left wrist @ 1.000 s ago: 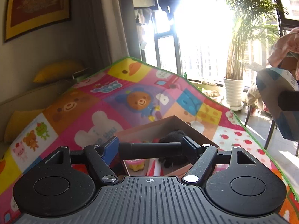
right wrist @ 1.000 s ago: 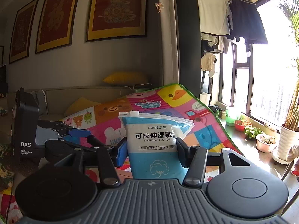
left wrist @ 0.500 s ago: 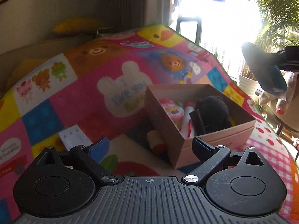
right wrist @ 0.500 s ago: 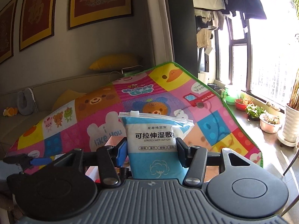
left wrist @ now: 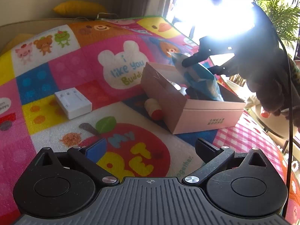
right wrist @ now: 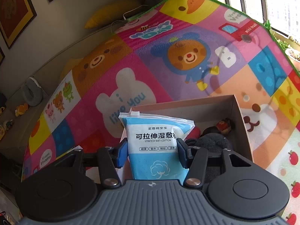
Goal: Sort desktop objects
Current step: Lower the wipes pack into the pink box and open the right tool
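- Above the open cardboard box (right wrist: 241, 120) on the cartoon play mat (right wrist: 150, 60), the right gripper (right wrist: 152, 151) clamps a blue-and-white cotton pad pouch (right wrist: 157, 144), both fingers pressed against its sides.
- The left gripper (left wrist: 150, 150) hovers spread wide, holding nothing.
- Beside the box lie 1 white case (left wrist: 73, 102) and 1 small bottle (left wrist: 153, 107).

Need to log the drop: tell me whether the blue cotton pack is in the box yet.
Partly in. The blue cotton pack dips below the rim of the box, but the right claw is shut on it.
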### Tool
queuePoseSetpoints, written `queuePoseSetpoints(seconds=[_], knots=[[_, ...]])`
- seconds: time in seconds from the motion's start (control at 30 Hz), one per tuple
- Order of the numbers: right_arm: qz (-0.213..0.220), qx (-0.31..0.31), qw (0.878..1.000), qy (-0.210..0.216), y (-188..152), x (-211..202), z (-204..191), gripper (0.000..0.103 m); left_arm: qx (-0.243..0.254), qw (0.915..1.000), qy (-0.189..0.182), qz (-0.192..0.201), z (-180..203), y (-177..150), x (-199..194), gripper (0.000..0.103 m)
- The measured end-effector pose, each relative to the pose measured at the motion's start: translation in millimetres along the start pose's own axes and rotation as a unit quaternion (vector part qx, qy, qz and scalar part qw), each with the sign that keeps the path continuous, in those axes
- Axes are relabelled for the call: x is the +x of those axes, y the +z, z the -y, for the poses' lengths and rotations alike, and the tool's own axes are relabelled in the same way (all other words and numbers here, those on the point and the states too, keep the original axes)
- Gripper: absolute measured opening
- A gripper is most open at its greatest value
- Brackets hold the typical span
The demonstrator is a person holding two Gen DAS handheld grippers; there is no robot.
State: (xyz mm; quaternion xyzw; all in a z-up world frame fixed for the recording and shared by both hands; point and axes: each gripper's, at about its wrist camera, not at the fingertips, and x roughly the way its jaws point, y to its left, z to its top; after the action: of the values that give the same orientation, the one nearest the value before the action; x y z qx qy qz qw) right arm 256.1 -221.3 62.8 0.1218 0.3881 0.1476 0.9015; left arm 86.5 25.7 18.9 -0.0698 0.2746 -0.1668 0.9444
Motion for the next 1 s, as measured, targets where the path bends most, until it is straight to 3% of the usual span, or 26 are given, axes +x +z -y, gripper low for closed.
queuePoseSetpoints(seconds=[0.27, 0.43, 0.6, 0.7, 0.77, 0.87, 1.0], knots=[[-0.007, -0.056, 0.997, -0.051, -25.9, 0.1, -14.6, 0.053, -0.02, 0.9997, -0.014, 0.005, -5.4, -1.5, -0.6, 0.103], [-0.016, -0.118, 0.989, -0.086, -53.3, -7.0, -21.7, 0.062, -0.028, 0.9995, -0.015, 0.004, -7.4, -1.7, 0.1, 0.103], [0.011, -0.132, 0.988, -0.082, -53.3, -25.5, -24.7, 0.062, -0.03, 0.9995, -0.012, 0.0, -7.4, -1.5, 1.2, 0.103], [0.01, -0.147, 0.985, -0.088, -46.5, -16.2, -32.4, 0.063, -0.032, 0.9994, -0.007, -0.002, -7.7, -1.8, 1.6, 0.103], [-0.011, -0.147, 0.985, -0.088, -39.2, -3.0, -34.4, 0.05, -0.034, 0.9994, -0.006, -0.001, -8.0, -2.2, 1.3, 0.103], [-0.01, -0.096, 0.992, -0.085, -17.6, 3.1, -30.0, 0.05, -0.038, 0.9993, -0.004, -0.002, -9.1, -2.2, 1.4, 0.103], [0.033, 0.064, 0.995, -0.063, 18.2, -6.7, 0.3, 0.051, -0.042, 0.9991, -0.005, -0.004, -10.3, -2.1, 2.0, 0.103]])
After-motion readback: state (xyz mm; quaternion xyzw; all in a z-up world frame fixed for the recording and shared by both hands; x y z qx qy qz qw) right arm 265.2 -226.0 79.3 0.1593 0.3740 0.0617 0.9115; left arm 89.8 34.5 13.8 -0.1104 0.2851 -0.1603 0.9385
